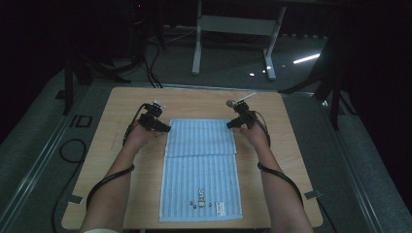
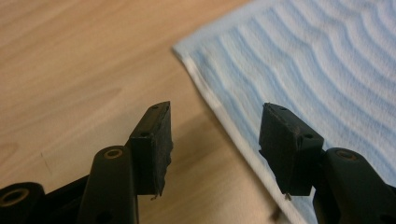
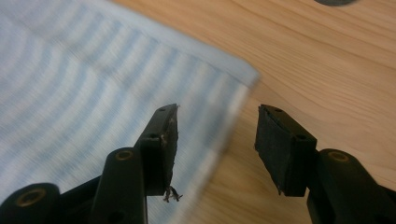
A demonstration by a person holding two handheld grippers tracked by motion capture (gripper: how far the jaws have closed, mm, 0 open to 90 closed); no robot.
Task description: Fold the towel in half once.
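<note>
The left gripper (image 1: 165,128) stands half open with nothing between its jaws, at the left edge of the towel (image 1: 201,167). The right gripper (image 1: 230,124) is also half open and empty, at the towel's right edge. The light blue towel lies in the middle of the table (image 1: 291,145), with its far part folded over. To fold well, I think each gripper should take one edge at the same height and lift both sides evenly.
</note>
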